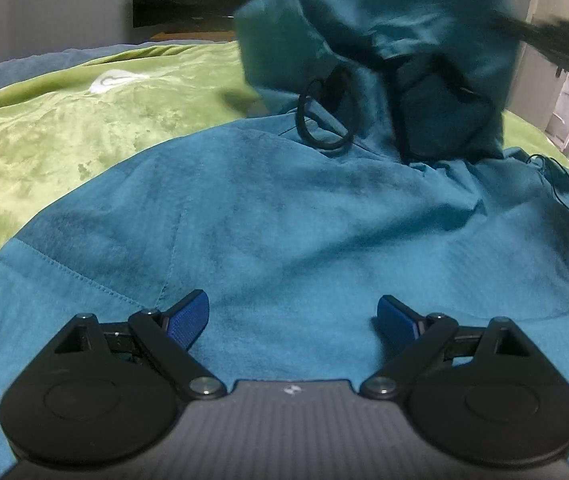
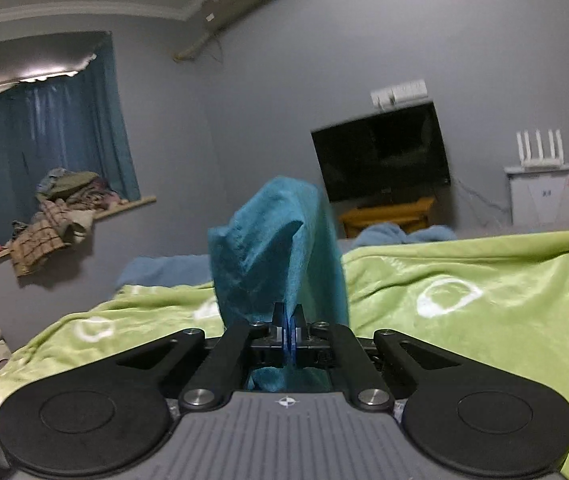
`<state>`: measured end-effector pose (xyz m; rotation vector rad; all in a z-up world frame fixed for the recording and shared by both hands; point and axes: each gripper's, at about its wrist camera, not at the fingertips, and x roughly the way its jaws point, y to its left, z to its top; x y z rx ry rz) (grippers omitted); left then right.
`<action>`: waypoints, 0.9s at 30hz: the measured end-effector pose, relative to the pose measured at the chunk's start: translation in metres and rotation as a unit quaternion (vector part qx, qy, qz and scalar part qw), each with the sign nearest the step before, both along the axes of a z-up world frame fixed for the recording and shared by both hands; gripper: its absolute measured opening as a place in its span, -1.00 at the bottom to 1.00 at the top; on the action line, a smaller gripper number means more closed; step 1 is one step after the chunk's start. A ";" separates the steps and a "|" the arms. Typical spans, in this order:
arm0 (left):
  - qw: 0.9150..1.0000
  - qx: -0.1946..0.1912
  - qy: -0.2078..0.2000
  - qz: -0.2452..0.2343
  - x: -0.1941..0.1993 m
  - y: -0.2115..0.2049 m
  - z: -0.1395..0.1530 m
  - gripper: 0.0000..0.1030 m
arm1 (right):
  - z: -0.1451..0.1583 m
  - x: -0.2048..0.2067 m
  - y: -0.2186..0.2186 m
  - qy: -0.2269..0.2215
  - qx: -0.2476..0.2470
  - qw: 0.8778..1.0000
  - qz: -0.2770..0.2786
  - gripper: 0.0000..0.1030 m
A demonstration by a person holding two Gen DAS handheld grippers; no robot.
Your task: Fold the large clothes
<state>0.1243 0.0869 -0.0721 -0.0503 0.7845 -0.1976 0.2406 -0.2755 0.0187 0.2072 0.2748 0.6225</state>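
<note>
We see a teal hoodie (image 1: 284, 208) spread on a green blanket (image 1: 84, 120). Our left gripper (image 1: 292, 316) hovers wide above its body, holding nothing. Our right gripper (image 2: 289, 320) pinches a raised fold of the cloth between closed blue pads (image 2: 284, 332).

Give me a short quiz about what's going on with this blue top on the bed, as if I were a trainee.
1. True or false: the right hand-held gripper is shut on the teal hoodie.
2. Which colour is the blanket under the hoodie? A) red B) green C) white
3. Fill in: the left hand-held gripper is ____ above the hoodie, holding nothing.

Key:
1. True; a fold of teal fabric stands up from its closed pads.
2. B.
3. Open; its blue pads stand wide apart.
</note>
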 end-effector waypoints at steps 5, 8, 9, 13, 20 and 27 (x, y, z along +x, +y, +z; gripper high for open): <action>0.999 -0.001 -0.021 0.035 -0.011 0.008 0.008 0.78 | -0.021 -0.101 -0.025 0.019 -0.037 0.999 0.003 -0.96; 0.997 0.021 -0.038 0.069 -0.020 0.014 0.017 0.78 | -0.043 -0.145 -0.035 0.048 -0.070 0.996 0.001 -0.96; 0.996 0.025 -0.042 0.079 -0.023 0.017 0.020 0.78 | -0.051 -0.156 -0.037 0.062 -0.084 0.995 0.000 -0.96; 0.990 0.030 -0.065 0.123 -0.038 0.027 0.035 0.78 | -0.072 -0.192 -0.046 0.105 -0.131 0.985 -0.029 -0.80; 0.973 0.028 -0.113 0.197 -0.065 0.043 0.069 0.78 | -0.037 -0.220 -0.036 0.078 -0.111 0.989 -0.066 -0.26; 0.979 -0.033 -0.147 0.136 -0.080 0.027 0.095 0.78 | -0.025 -0.218 0.038 0.067 -0.143 0.987 -0.019 -0.23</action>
